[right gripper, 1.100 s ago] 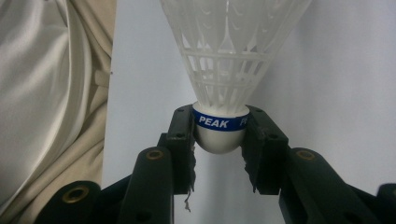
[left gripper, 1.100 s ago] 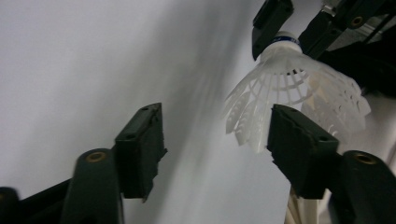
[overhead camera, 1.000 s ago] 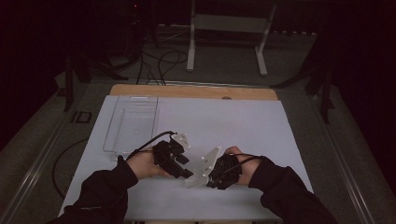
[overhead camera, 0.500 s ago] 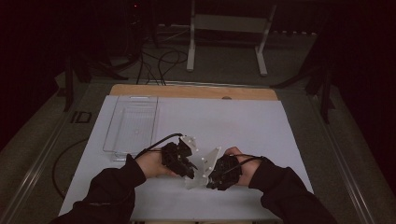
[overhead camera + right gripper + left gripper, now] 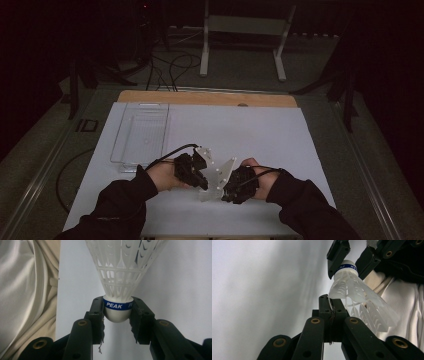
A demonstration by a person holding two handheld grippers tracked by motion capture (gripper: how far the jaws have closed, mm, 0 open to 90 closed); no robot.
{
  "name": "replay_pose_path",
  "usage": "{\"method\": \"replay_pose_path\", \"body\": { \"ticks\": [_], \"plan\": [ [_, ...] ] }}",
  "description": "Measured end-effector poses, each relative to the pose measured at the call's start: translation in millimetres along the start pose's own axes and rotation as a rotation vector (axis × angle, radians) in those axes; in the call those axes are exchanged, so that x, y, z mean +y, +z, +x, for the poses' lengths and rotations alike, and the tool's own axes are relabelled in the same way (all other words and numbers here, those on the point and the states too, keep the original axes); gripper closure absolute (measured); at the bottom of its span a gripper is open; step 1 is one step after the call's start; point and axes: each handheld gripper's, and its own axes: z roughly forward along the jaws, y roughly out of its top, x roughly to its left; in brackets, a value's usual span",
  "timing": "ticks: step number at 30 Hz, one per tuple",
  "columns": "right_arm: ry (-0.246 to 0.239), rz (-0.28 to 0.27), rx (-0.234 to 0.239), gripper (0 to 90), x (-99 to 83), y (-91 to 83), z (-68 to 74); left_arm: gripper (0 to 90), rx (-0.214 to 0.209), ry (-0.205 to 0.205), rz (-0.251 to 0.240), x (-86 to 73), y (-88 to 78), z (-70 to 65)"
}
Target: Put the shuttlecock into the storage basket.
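Observation:
A white plastic shuttlecock point(image 5: 120, 272) with a blue band reading PEAK hangs between both grippers near the table's front edge. My right gripper point(image 5: 117, 307) is shut on its rounded cork head, one pad on each side. In the left gripper view the same shuttlecock point(image 5: 357, 290) points its head away from me, with the right gripper point(image 5: 348, 265) around that head. My left gripper point(image 5: 331, 298) has just closed its jaws, and the rim of the skirt is pinched at their tips. From above, the left gripper point(image 5: 197, 176) and right gripper point(image 5: 231, 187) meet tip to tip.
A clear plastic tray point(image 5: 142, 132) lies at the left of the white table sheet point(image 5: 260, 130). A wooden edge point(image 5: 205, 97) runs along the far side. Pale cloth point(image 5: 25, 290) lies right beside the grippers. Stand legs and cables are on the floor beyond.
The left hand has moved a little to the right, toward the right gripper, so the two grippers now meet. The right hand has stayed where it was.

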Motion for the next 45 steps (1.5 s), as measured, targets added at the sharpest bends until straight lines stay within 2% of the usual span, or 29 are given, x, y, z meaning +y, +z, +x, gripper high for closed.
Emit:
{"method": "replay_pose_path", "body": {
  "ticks": [9,12,14,16,21,24,28,29,31,32,37,38,39,40,41,45],
  "plan": [
    [0.023,-0.017,0.001,64.7,-1.6,-0.5,0.1,90.0,-0.004,-0.004,-0.001,0.9,-1.3,0.6],
    [0.028,-0.017,-0.006,61.9,-1.4,-0.4,0.0,90.0,-0.01,0.004,0.005,2.2,-2.2,-0.2],
    [0.037,-0.02,-0.008,56.8,-1.3,-0.4,0.4,90.0,-0.009,0.013,0.01,3.3,-2.9,-1.9],
    [0.042,-0.027,-0.015,47.0,-1.5,-0.2,0.7,90.0,-0.001,0.017,0.02,4.4,-4.8,-2.7],
    [0.06,-0.044,-0.037,27.2,-3.8,-0.7,0.9,90.0,0.02,0.008,0.025,3.7,-10.3,-1.2],
    [0.077,-0.031,-0.046,19.3,-7.7,-1.6,-2.1,90.0,0.03,0.003,0.02,2.6,-14.7,-0.9],
    [0.097,-0.035,-0.039,14.5,-10.6,-1.0,-3.8,90.0,0.039,-0.01,-0.01,0.3,-21.1,-0.9],
    [0.111,-0.043,-0.037,11.1,-15.8,-0.2,-6.1,90.0,0.047,-0.013,-0.012,-0.6,-23.4,0.0],
    [0.113,-0.044,-0.03,10.0,-17.5,-0.3,-6.6,90.0,0.049,-0.017,-0.012,-1.4,-24.6,0.3],
    [0.112,-0.046,-0.041,10.0,-19.6,-0.3,-7.9,90.0,0.049,-0.017,-0.012,-1.4,-24.6,0.3],
    [0.187,-0.131,-0.061,9.3,-38.3,-5.4,-16.4,90.0,0.076,-0.034,-0.03,-7.2,-35.1,3.4],
    [0.187,-0.131,-0.061,9.3,-38.3,-5.4,-16.4,90.0,0.076,-0.034,-0.03,-7.2,-35.1,3.4],
    [0.22,-0.162,-0.053,9.0,-46.3,-5.8,-18.8,90.0,0.079,-0.044,-0.035,-8.8,-38.0,3.7],
    [0.22,-0.162,-0.053,9.0,-46.3,-5.8,-18.8,90.0,0.079,-0.044,-0.035,-8.8,-38.0,3.7],
    [0.249,-0.181,-0.063,9.0,-53.9,-5.8,-20.1,90.0,0.089,-0.036,-0.034,-9.5,-40.7,3.8],
    [0.274,-0.23,-0.106,9.0,-68.3,-4.6,-19.8,90.0,0.101,-0.028,-0.04,-11.1,-46.1,3.0]
  ]
}}
